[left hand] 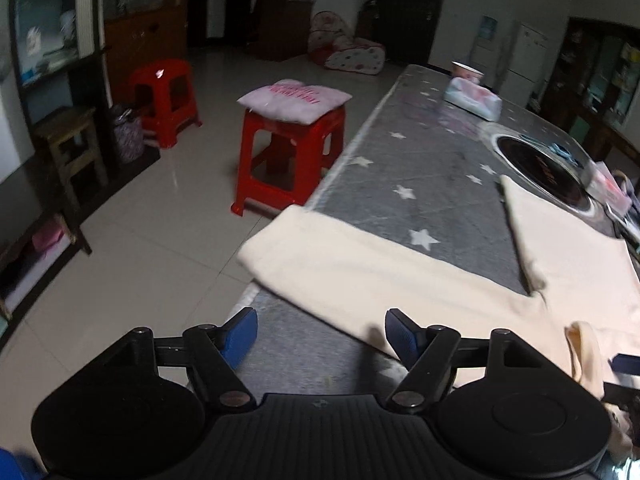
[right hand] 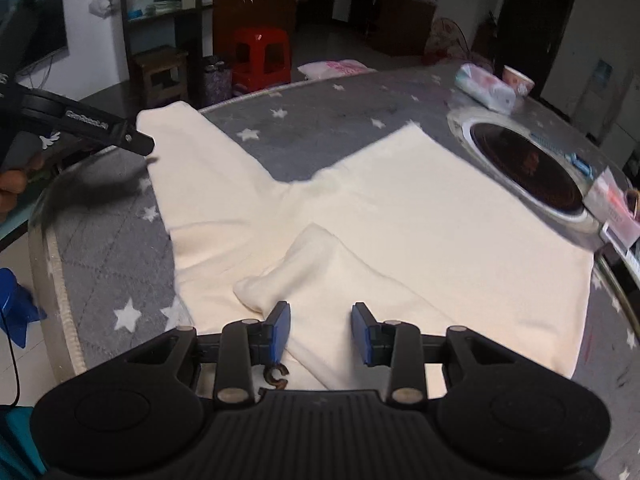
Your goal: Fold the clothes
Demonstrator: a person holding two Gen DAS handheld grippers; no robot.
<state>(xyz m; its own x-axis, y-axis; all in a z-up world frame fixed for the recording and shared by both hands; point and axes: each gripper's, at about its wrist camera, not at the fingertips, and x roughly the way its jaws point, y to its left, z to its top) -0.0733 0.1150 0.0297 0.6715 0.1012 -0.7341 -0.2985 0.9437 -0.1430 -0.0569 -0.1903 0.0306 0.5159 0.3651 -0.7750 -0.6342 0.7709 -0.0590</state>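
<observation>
Left tongs (left hand: pixel 321 334): blue pads spread wide, nothing between them. L wrist view: tips hang over the near edge of the grey star-print table cover (left hand: pixel 420 160). Cream garment (left hand: pixel 400 272) lies flat on the cover just ahead and to the right; its near hem runs under the right-hand pad. One sleeve reaches left to the table edge and overhangs it. Beyond the table: red stool w/ pink cushion (left hand: pixel 294 100), second red stool (left hand: pixel 164 100) further back, round dark cooktop (left hand: pixel 540 168), tissue pack (left hand: pixel 472 98), paper cup (left hand: pixel 467 71) at the far end.

Right tongs (right hand: pixel 321 330): pads apart, released, no cloth clamped. R wrist view: tips sit right over the garment (right hand: pixel 420 220), w/ the folded-in sleeve (right hand: pixel 320 264) lying diagonally between and just ahead of the pads. Body of the garment spreads ahead and right, almost to the cooktop (right hand: pixel 528 172); other sleeve stretches up-left toward the table edge. Left tongs (right hand: pixel 138 140) show at upper left, held in a hand (right hand: pixel 12 188), tip just beside that outstretched sleeve; contact can't be told. Tissue pack (right hand: pixel 486 88) and cup (right hand: pixel 517 80) sit well beyond the garment.
</observation>
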